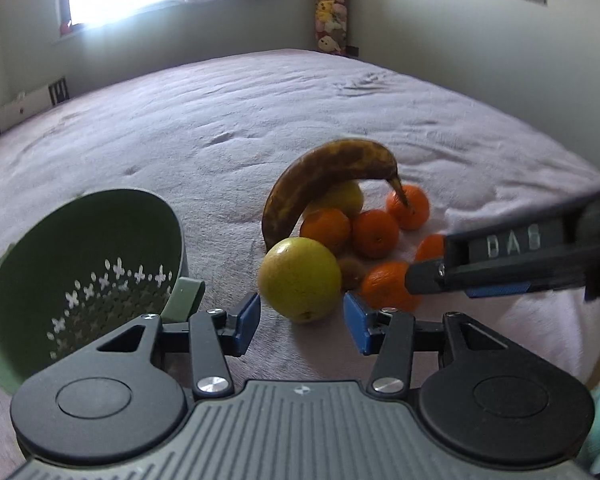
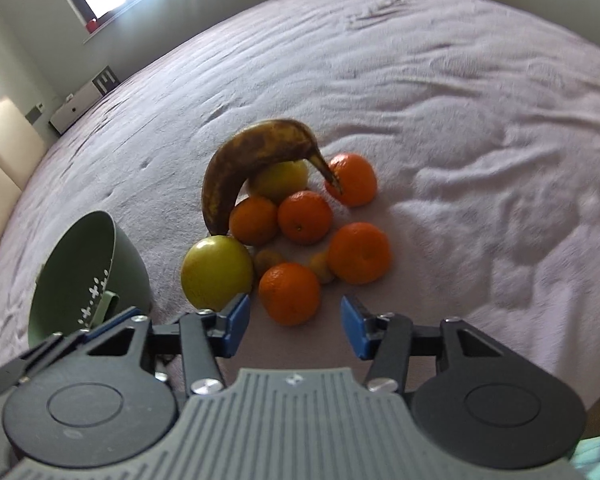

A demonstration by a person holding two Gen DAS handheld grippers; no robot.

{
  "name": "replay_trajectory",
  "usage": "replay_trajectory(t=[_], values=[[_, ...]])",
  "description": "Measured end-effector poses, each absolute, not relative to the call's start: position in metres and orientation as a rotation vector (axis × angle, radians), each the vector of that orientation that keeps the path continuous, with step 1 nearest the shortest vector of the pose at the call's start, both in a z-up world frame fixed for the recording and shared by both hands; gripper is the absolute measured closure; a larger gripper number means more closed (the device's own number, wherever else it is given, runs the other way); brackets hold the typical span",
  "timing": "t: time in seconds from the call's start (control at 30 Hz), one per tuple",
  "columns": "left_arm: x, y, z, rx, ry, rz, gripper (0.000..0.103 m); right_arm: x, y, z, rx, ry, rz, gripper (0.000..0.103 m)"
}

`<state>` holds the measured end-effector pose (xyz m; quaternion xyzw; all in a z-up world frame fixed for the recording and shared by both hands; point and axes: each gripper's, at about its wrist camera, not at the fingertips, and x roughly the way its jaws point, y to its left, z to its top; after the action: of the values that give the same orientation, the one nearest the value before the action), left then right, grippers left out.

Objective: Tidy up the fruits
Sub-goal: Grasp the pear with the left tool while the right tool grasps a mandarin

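A fruit pile lies on the mauve bedspread (image 1: 300,112): a brown-spotted banana (image 1: 324,172), a yellow-green apple (image 1: 300,278), several oranges and a small brown fruit (image 1: 350,272). My left gripper (image 1: 302,322) is open, its blue pads flanking the near side of the apple without pressing it. My right gripper (image 2: 295,322) is open too, with the nearest orange (image 2: 290,294) just ahead of its tips and its left pad close beside the apple (image 2: 216,272). A green colander (image 1: 84,272) lies tilted to the left of the pile.
The right gripper's black housing (image 1: 512,248) reaches in from the right over the oranges in the left wrist view. A second yellow fruit (image 2: 278,180) sits under the banana (image 2: 252,160). Bedspread stretches behind the pile; walls, a window and a chair (image 2: 4,140) surround the bed.
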<state>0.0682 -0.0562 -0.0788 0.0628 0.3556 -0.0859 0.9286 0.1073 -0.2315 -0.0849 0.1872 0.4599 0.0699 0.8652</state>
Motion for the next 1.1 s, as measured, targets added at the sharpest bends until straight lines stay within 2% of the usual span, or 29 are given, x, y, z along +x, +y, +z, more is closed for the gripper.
replay_trajectory(t=[0.07, 0.17, 0.47, 0.6, 0.77, 0.97, 1.1], values=[[0.072, -0.061, -0.084, 0.170, 0.723, -0.173, 0.045, 0.113, -0.229, -0.091, 0.418, 0.976, 0.145, 0.053], [0.078, -0.066, -0.089, 0.206, 0.725, -0.165, 0.035, 0.120, -0.226, -0.098, 0.441, 0.995, 0.144, 0.053], [0.094, -0.079, -0.104, 0.347, 0.720, -0.171, 0.032, 0.136, -0.228, -0.116, 0.527, 1.034, 0.138, 0.053], [0.097, -0.085, -0.109, 0.406, 0.708, -0.182, 0.028, 0.141, -0.229, -0.122, 0.551, 1.045, 0.136, 0.053], [0.105, -0.088, -0.114, 0.433, 0.717, -0.208, 0.026, 0.145, -0.231, -0.130, 0.590, 1.075, 0.123, 0.059], [0.110, -0.088, -0.115, 0.444, 0.728, -0.219, 0.025, 0.142, -0.233, -0.128, 0.599, 1.071, 0.121, 0.060], [0.112, -0.087, -0.116, 0.437, 0.734, -0.231, 0.030, 0.141, -0.235, -0.124, 0.608, 1.066, 0.119, 0.061]])
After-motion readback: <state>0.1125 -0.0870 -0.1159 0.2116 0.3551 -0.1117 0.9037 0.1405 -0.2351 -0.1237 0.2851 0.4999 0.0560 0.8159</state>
